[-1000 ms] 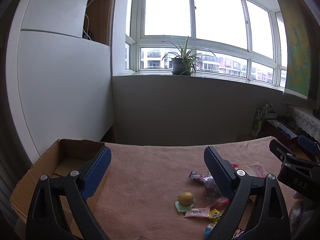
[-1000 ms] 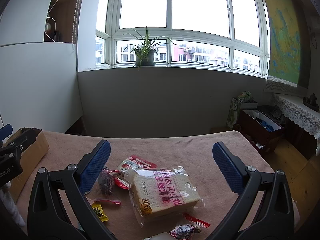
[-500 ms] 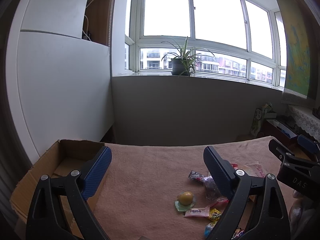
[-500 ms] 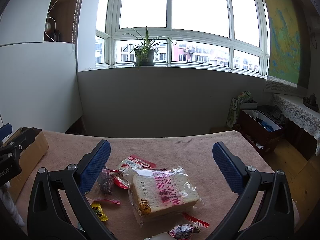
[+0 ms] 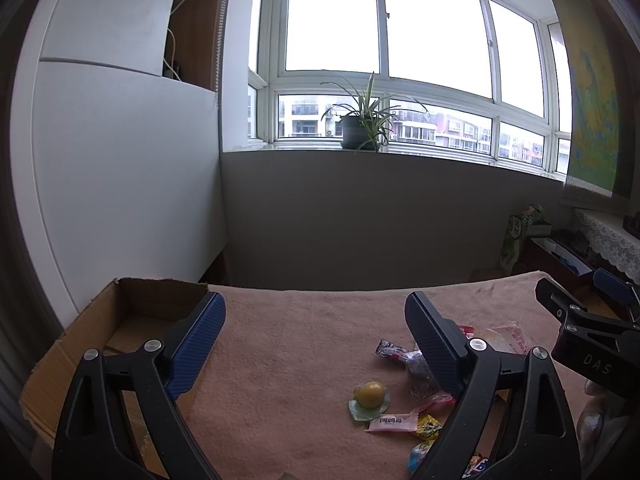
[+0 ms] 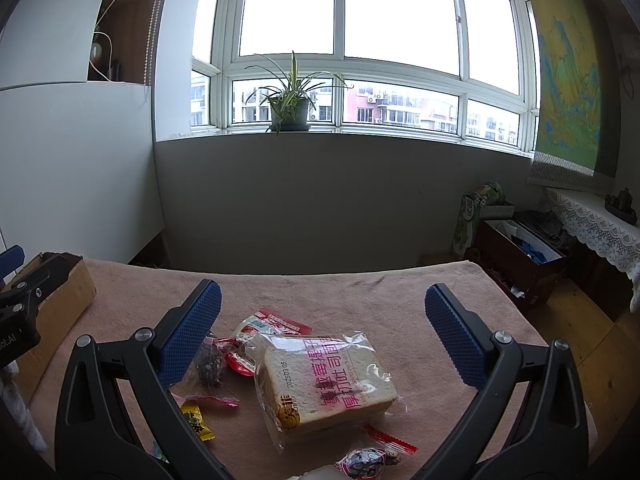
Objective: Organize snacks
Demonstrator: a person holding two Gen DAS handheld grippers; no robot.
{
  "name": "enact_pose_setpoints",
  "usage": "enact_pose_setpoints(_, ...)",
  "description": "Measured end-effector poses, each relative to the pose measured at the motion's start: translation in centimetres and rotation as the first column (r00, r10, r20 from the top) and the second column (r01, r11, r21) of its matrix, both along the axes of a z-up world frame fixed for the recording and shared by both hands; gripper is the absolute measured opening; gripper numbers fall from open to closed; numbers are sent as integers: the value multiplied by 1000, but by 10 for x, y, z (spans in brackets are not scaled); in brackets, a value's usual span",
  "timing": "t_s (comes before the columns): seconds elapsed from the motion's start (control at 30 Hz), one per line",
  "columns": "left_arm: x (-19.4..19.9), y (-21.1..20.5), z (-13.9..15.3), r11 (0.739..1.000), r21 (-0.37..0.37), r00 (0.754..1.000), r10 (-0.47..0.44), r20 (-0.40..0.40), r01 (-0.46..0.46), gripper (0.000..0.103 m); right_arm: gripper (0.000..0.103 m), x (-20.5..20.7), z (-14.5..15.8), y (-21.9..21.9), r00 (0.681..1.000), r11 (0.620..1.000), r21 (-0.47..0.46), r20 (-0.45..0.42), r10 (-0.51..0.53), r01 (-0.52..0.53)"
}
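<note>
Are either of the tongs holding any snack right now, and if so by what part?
Nothing is held. The left tongs and right tongs are both open above the table, with the bread lying untouched.

Both grippers hang level and apart, each empty. The left gripper (image 5: 316, 332) has its blue-padded fingers (image 5: 196, 344) spread wide; the right gripper (image 6: 320, 320) likewise, fingers (image 6: 456, 340) wide apart.
</note>
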State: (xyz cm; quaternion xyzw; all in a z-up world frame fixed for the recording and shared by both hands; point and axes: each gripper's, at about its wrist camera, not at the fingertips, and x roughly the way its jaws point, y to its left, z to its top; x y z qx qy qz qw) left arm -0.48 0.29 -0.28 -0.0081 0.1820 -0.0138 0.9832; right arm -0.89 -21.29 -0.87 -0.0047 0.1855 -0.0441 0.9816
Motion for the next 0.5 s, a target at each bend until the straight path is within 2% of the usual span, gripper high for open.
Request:
enact_pose_setpoints(0.3,-5,-3,0,1000,3,1000,-18,-6,18,88,103,-6,-1,-5,1000,1000,-16,4,-7,7)
enact_pose_setpoints(0.5,-10,3,-7,999,0,999,-38,-33,38,83,103,-15,-7,-15,1000,1000,-25,-24,-1,1)
